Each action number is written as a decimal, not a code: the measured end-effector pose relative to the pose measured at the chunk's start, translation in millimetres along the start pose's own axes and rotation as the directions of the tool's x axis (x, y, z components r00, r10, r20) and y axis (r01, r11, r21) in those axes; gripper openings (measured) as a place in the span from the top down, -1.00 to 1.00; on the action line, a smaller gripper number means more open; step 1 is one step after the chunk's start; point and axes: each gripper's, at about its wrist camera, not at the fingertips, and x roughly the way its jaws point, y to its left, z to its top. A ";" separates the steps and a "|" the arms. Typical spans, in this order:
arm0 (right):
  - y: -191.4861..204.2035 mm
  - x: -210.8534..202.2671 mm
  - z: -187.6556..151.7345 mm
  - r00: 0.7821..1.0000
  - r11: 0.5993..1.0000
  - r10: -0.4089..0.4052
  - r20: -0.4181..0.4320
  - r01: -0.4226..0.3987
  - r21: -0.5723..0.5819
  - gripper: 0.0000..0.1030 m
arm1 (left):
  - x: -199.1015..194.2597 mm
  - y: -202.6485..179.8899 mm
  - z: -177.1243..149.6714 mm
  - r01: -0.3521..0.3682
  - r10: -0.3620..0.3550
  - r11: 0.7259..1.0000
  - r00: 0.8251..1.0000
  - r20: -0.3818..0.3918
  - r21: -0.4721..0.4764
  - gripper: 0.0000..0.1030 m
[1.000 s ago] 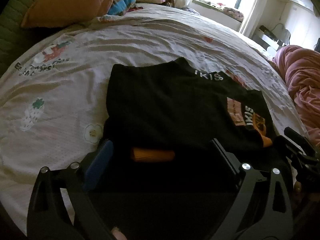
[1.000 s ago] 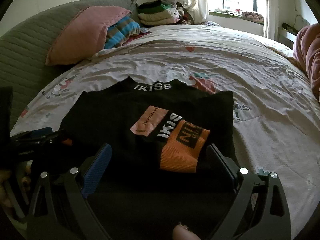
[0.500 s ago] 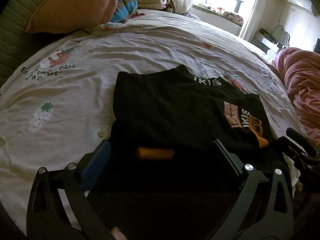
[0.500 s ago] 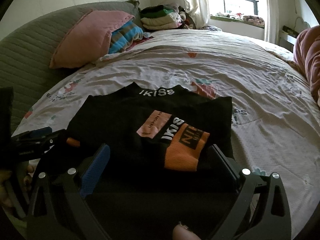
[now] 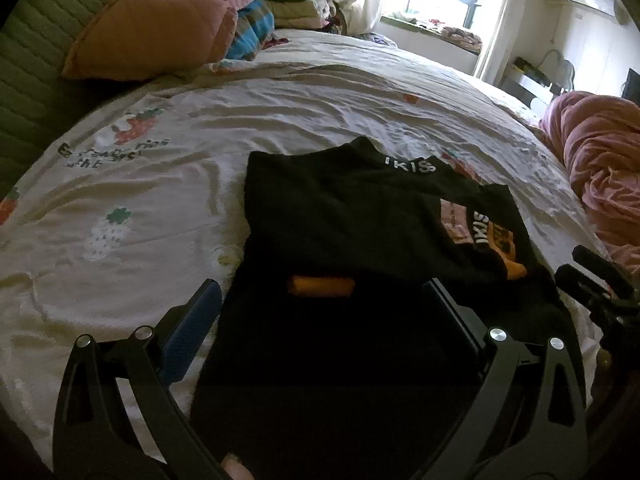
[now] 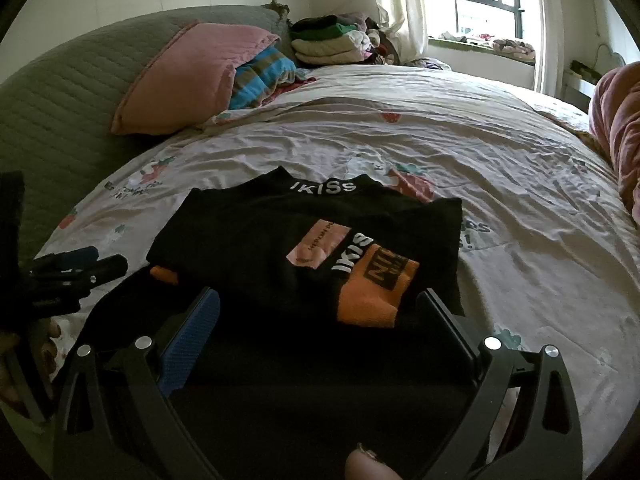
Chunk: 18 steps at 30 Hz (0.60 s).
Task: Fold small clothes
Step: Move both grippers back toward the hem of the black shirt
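Both hand-held grippers drawn back, black garment (image 6: pixel 304 236) lying ahead

Bed (image 6: pixel 500 184), covered by a wrinkled pale sheet printed with strawberries and lettering, filling most of both views. Lying directly on it: a folded black garment (image 6: pixel 280 232) with orange cuffs and "IKISS" lettering, lower centre of the frame; a pink pillow (image 6: pixel 188 76) at upper left, leaning against the green quilted headboard (image 6: pixel 52 92); a striped blue cloth (image 6: pixel 260 76) just beside the pillow; a stack of folded clothes (image 6: pixel 328 40) at top centre; a pink blanket (image 5: pixel 600 168) at the right edge.
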 end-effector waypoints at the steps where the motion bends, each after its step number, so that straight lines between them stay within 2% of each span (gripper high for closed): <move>1: -0.2 -2.7 -1.3 1.000 1.000 0.003 0.000 -0.003 -0.002 -0.90 | -1.5 0.8 -0.7 -0.002 0.002 1.000 1.000 0.001 0.000 -0.81; 18: -5.9 -33.3 -19.7 1.000 1.000 -0.017 -0.006 0.017 -0.025 -0.90 | -27.4 13.8 -17.2 -0.028 0.028 1.000 1.000 0.012 -0.005 -0.81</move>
